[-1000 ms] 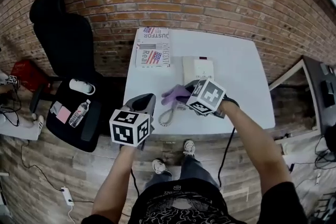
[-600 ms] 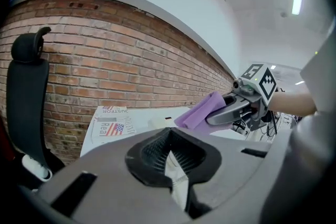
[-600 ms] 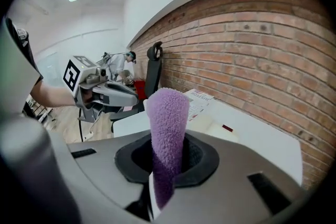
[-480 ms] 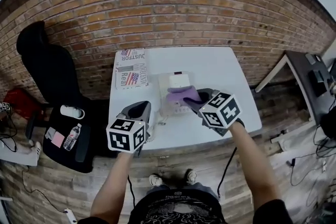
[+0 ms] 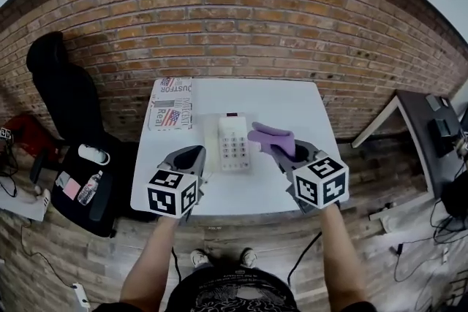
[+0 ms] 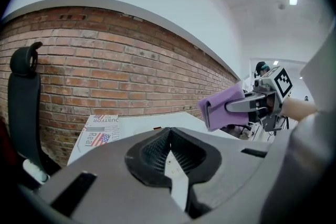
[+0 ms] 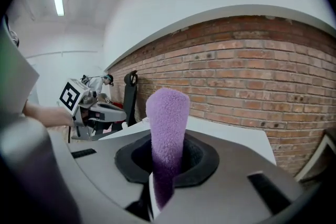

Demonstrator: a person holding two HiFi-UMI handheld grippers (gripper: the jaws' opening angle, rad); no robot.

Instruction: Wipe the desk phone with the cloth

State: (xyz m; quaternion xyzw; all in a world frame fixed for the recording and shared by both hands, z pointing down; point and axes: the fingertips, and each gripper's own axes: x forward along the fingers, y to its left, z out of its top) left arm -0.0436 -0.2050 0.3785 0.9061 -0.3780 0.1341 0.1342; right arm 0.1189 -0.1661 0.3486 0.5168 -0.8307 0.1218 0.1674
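White desk phone (image 5: 234, 144), dark keypad, frame centre on white desk (image 5: 292, 106). Purple folded cloth (image 5: 272, 137) just right, pinched in right claw (image 5: 285, 150). Left claw (image 5: 194, 151) tips together, empty. Cloth–phone contact unclear; phone hidden in gripper views.

Book (image 6: 97, 131) with a flag picture at the back left corner of the desk (image 5: 292, 106), big words "JUSTFOR" and "Real" on its cover, smaller print there too blurry to read, phone (image 5: 234, 144) buttons too small to read

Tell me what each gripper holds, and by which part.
The right gripper pinches the folded purple cloth by one end; the left gripper, shut, holds nothing.
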